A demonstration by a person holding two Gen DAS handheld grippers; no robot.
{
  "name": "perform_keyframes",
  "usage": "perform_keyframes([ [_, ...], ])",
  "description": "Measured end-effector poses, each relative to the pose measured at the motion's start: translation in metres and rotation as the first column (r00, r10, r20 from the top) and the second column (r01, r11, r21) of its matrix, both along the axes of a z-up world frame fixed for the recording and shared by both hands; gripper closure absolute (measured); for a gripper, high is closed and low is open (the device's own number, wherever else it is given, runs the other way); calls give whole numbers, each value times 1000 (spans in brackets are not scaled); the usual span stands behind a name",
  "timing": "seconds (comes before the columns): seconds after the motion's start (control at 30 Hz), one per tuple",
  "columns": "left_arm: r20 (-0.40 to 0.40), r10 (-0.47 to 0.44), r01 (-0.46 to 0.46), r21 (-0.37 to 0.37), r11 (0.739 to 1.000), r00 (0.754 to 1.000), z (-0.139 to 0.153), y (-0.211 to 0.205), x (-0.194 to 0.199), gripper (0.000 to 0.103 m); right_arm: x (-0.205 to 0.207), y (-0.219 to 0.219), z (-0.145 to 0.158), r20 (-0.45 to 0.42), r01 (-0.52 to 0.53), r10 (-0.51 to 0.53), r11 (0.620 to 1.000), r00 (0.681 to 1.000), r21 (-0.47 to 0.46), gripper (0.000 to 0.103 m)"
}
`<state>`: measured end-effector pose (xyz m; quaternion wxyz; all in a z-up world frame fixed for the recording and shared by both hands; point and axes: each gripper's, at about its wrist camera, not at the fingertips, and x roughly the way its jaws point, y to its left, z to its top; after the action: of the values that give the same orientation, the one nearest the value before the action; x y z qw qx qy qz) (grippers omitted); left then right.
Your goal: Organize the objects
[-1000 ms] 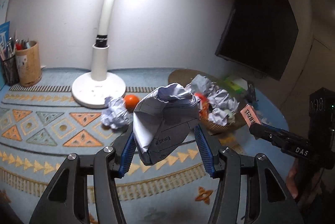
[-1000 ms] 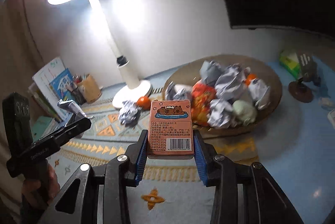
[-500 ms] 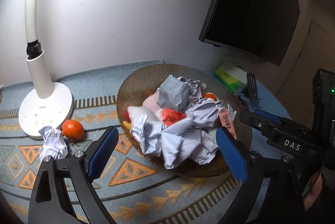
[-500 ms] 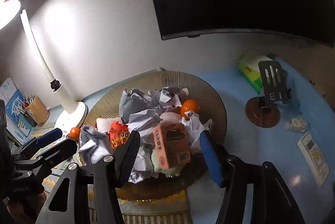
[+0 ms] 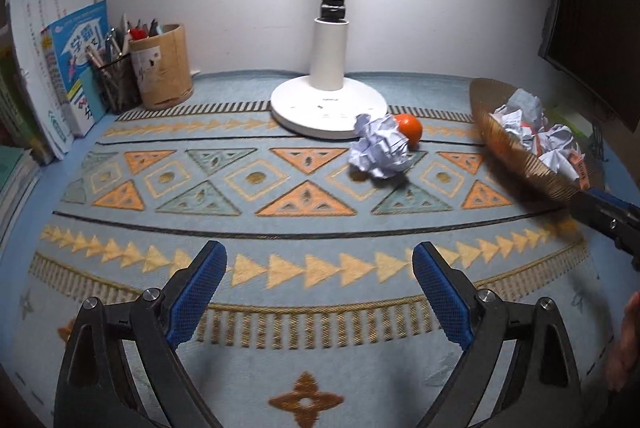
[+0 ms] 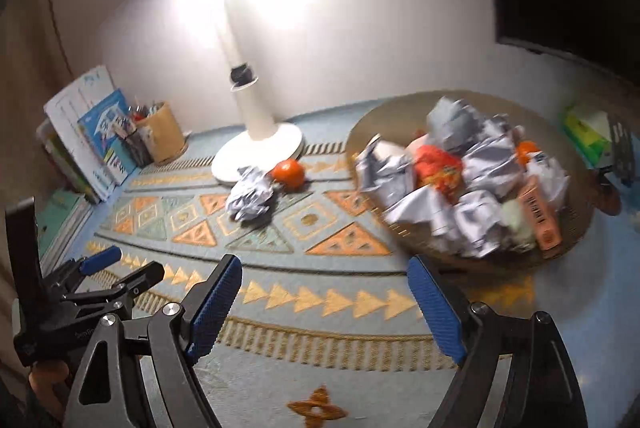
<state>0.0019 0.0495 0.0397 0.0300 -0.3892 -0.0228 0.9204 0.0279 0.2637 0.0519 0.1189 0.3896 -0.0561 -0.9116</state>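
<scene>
Patterned mat on the desk, white wall behind, lamp at the back.
Basket, right side: already holds crumpled sheets and an orange box.
Paper ball, loose on the mat, touching the lamp's base; tangerine just behind it.
Left gripper: jaws apart, nothing between them.
Right gripper: jaws have just been opening, nothing between them.
Step, as I judge it: between loads. Next I would reach one gripper over the ball, close gently, and carry it to the basket.
</scene>
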Motion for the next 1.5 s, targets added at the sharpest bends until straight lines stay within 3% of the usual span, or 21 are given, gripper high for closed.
perform_keyframes([
  [0.1, 34, 27, -27, 13, 1000, 999, -14, -20, 3, 9, -6, -30, -24, 66, -21, 22, 1000, 998, -18, 19],
  [0.23, 44, 21, -23, 62, 998, 999, -22, -32, 8, 9, -14, -52, -45, 110, -6, 3, 1000, 994, 26, 19],
  [0.47, 66, 11, -16, 72, 997, 998, -35, -28, 5, 9, -18, -61, -65, 119, 15, -29, 993, 993, 120, 19],
  [0.87, 83, 29, -35, 73, 997, 996, -39, -30, 4, 9, -11, -75, -64, 63, 2, -16, 978, 998, 208, 19],
  [1.23, 96, 33, -38, 52, 998, 995, -41, -29, 3, 9, -15, -52, -64, 90, 86, -95, 991, 991, 100, 19],
  [1.5, 107, 37, -40, 23, 999, 994, -42, -26, 2, 7, -14, -57, -65, 89, 81, -93, 988, 992, 134, 19],
])
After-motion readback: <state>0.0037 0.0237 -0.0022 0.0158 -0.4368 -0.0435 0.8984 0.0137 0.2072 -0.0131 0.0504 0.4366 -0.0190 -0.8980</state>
